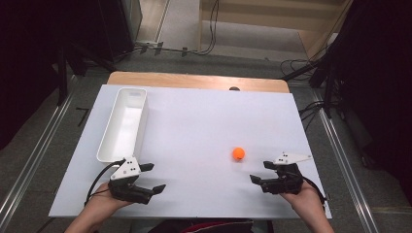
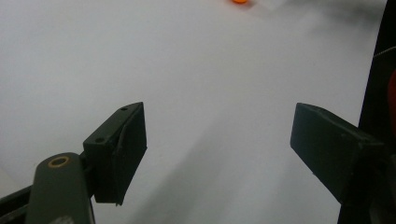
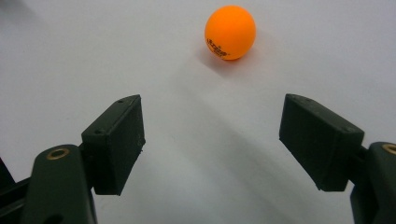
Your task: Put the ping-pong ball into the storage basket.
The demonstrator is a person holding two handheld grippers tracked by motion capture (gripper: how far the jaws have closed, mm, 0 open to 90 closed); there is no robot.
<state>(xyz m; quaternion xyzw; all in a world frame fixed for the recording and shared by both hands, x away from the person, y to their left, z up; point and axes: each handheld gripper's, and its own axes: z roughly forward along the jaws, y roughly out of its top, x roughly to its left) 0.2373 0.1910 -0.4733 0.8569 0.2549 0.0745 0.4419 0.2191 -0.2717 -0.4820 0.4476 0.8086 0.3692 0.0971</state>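
Note:
An orange ball [image 1: 238, 153] lies on the white table [image 1: 194, 126], right of the middle. In the right gripper view the ball [image 3: 230, 32] rests a short way ahead of the open jaws, with dark print on its side. My right gripper [image 1: 261, 172] sits near the front right, open and empty, just below and right of the ball. My left gripper [image 1: 152, 177] is at the front left, jaws wide apart with bare table between them [image 2: 217, 140]. The ball [image 2: 240, 1] peeks in at the top edge of the left gripper view.
A long white bin [image 1: 124, 124] stands empty at the left of the table, just beyond my left gripper. A wooden strip [image 1: 194, 80] runs along the far edge. Cables lie on the floor beyond.

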